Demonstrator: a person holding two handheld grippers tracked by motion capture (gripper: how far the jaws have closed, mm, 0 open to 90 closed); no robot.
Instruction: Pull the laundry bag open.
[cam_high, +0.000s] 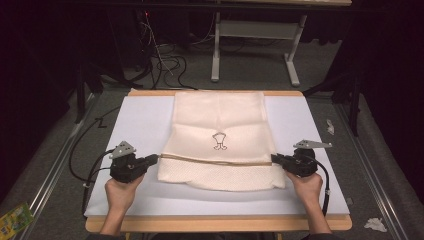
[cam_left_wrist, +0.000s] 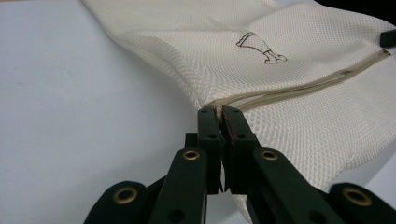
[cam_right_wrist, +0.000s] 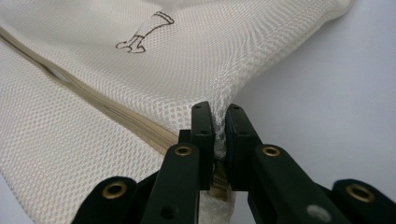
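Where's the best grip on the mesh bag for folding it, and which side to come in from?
Grip the mesh bag at the two ends of its zipper seam, coming in level from the left and right edges. The seam is the stiffest line across the flat-lying bag, so pinching there likely keeps the cloth taut. The left gripper and right gripper are pinched on those ends.
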